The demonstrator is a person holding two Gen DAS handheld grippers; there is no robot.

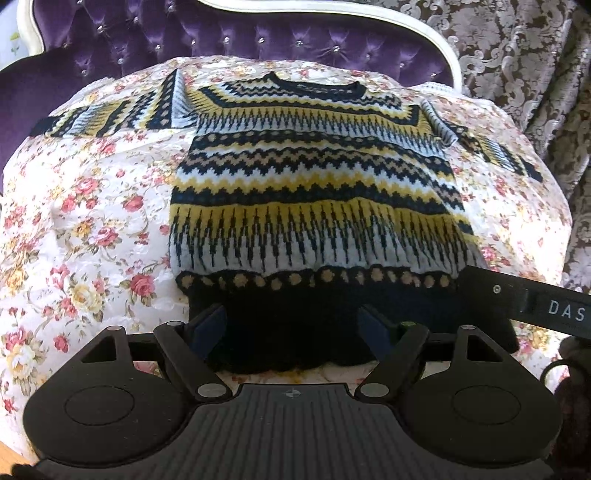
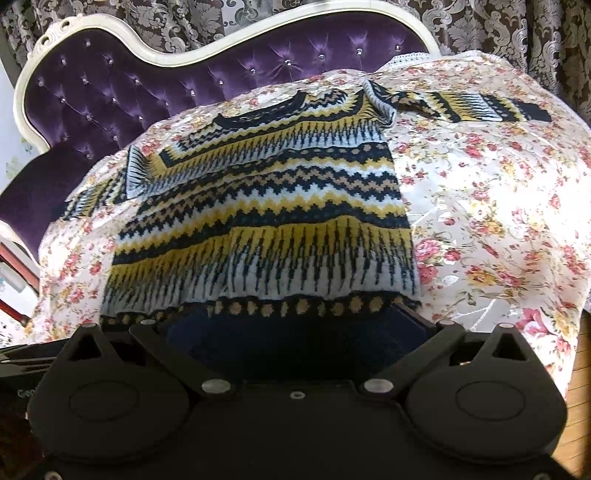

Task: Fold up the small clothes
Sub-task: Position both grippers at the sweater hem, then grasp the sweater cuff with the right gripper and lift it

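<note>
A small knitted sweater (image 1: 310, 184) with yellow, white, tan and dark navy zigzag bands lies flat, face up, on a floral cloth (image 1: 92, 221), both sleeves spread out sideways. It also shows in the right wrist view (image 2: 266, 221). My left gripper (image 1: 295, 325) is open, its blue-padded fingers (image 1: 208, 325) straddling the dark hem at its left part. My right gripper (image 2: 295, 328) is open over the hem's right part; its body shows at the right of the left wrist view (image 1: 535, 302).
The floral cloth (image 2: 498, 221) covers a seat with a purple tufted backrest (image 1: 221, 33) framed in white (image 2: 147, 55). Patterned brown curtains (image 1: 535, 74) hang behind. A wooden floor (image 2: 581, 387) shows at the cloth's right edge.
</note>
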